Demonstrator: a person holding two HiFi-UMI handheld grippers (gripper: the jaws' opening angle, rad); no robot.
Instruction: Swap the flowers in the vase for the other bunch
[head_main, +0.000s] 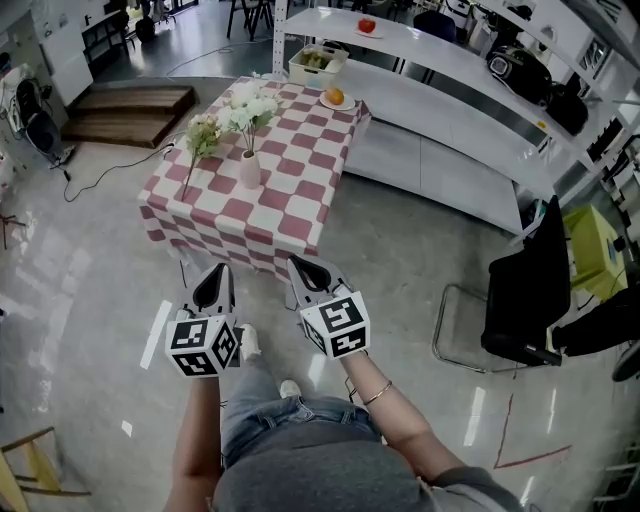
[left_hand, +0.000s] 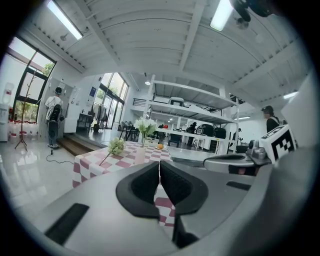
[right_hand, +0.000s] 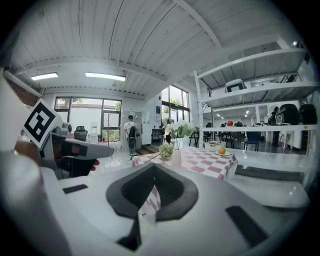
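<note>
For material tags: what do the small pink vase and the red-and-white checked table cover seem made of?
Small pink vase: probably ceramic, smooth and opaque. Red-and-white checked table cover: matte cloth, draping in soft folds over the edges.

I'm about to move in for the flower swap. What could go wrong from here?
The slim vase carries a tall white bunch; pulling the stems sideways might tip it.
The other bunch lies near the left edge of the table; a nudge could push it off.
The left gripper and right gripper are both shut, so they must open before reaching in.
</note>
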